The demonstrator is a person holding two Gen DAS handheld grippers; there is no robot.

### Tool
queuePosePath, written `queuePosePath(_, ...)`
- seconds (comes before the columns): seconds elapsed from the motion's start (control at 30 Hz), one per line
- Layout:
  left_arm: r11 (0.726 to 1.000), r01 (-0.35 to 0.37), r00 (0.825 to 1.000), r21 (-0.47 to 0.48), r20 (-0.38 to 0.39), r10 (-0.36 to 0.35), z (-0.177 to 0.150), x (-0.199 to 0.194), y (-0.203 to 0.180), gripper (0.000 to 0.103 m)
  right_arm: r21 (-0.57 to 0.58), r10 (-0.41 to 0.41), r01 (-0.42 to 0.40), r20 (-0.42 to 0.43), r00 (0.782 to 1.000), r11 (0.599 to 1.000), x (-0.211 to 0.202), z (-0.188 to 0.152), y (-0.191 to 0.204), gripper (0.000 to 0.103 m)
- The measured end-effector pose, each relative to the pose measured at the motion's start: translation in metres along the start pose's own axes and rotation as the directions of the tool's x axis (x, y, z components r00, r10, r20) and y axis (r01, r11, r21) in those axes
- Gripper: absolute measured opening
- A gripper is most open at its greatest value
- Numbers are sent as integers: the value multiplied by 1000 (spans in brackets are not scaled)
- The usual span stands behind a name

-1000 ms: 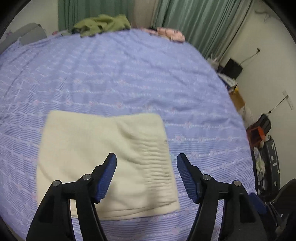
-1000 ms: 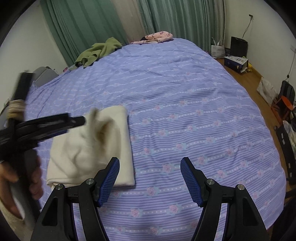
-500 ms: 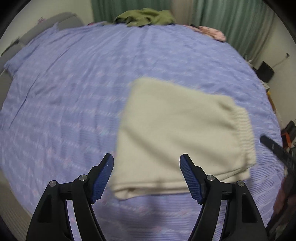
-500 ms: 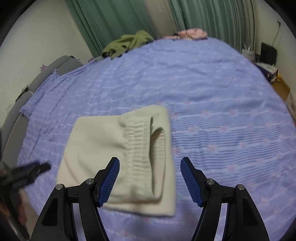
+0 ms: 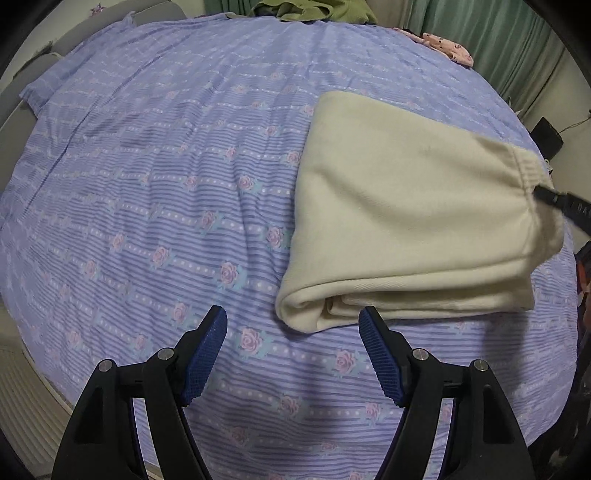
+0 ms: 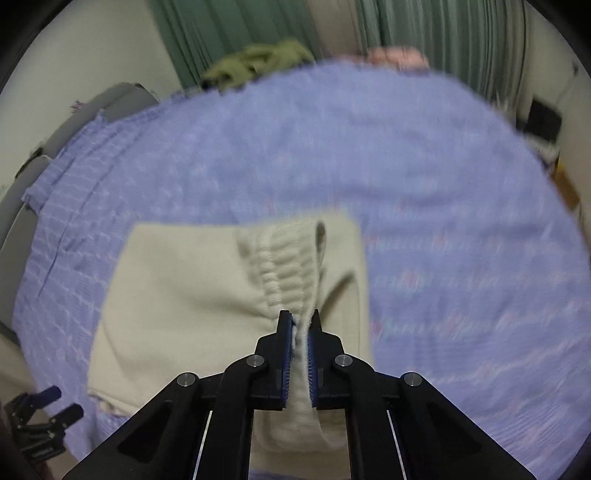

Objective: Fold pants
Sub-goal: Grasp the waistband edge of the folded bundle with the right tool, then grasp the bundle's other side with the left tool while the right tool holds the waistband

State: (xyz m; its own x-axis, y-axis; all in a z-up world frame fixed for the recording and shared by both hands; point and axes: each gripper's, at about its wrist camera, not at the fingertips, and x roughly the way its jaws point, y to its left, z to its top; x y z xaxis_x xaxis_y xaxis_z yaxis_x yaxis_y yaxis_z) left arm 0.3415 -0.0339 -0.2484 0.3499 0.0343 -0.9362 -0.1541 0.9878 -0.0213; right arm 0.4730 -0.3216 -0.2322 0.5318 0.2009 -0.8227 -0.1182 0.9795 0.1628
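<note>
Right tongs clenched on cream pants waistband edge, left tongs released near folded corner, broad lilac bed leftward, no readable writing

Purple rose-striped bedspread, olive green garment heaped at bedspread's far edge, pink patterned cloth at its far right corner, green curtains beyond bedspread

My left gripper, right gripper: black angular frames, silver round screws, blue ribbed finger pads.
</note>
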Motion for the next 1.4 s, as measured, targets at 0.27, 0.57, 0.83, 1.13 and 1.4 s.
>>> queuePosePath(0.27,998,-28,999,47,19,27,2,-3,-8,73,-108,-101,89,-104,989,990,20,-17,-12,13)
queuePosePath(0.57,999,-24,999,41,43,22,6,-15,-9,76,-58,-160,154,-132,978,986,-12,-50,-28,52)
queuePosePath(0.83,996,-43,994,74,102,35,17,-32,-12,83,55,-65,66,-16,998,996,-59,-59,-27,70)
queuePosePath(1.13,985,-82,986,149,156,58,48,-16,-18,89,136,-16,12,24,1000,991,-10,-29,-32,77)
queuePosePath(1.4,991,-24,995,134,103,10,63,20,-31,89,292,79,-55,-71,994,955,48,-37,-54,77)
